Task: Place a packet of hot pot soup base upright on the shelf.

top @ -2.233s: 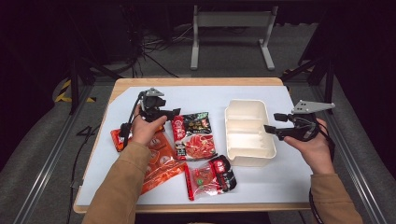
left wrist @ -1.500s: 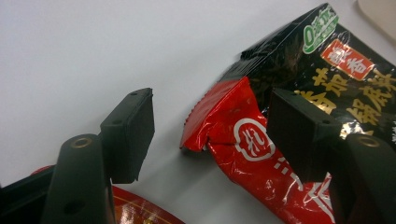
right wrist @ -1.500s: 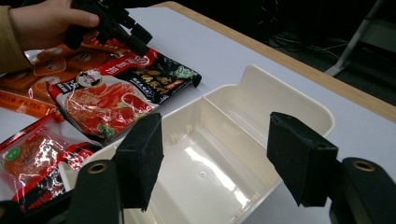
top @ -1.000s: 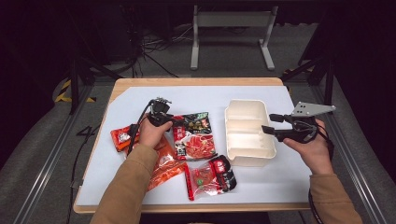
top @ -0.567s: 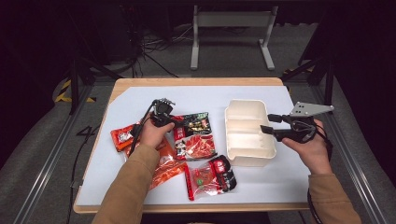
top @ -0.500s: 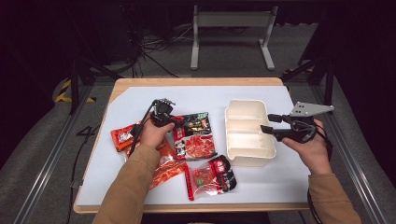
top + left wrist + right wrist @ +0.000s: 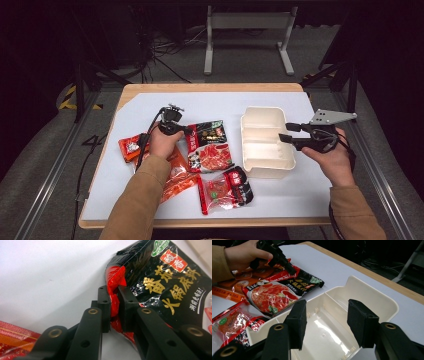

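High view first: my white tray [image 7: 265,165] stands on the right half of the white tabletop [image 7: 150,107]. Dividers split it into compartments, and every one I can see holds nothing. My right gripper [image 7: 286,133] hovers at its right wall with the jaws apart over the tray; they have just been narrowing, with nothing between them. My left gripper [image 7: 187,131] sits at the left edge of the black-and-red sauce packet [image 7: 210,145], which lies flat just left of the tray. A clear pouch with red contents [image 7: 225,187] lies nearer to me, and orange packets [image 7: 172,175] lie under my left forearm.

Left gripper view tells what the overhead picture cannot: my jaws have just been closing and now pinch the packet's crumpled red edge [image 7: 113,295], the pads pressing the film from both sides. Gold lettering on the black face is readable here.

Right gripper view looks straight into the tray [image 7: 372,300] past my spread pads [image 7: 298,322], showing its glossy bare floor and ribbed dividers, and beyond it my left hand [image 7: 244,255] with its gripper tip down on the packet [image 7: 274,296].
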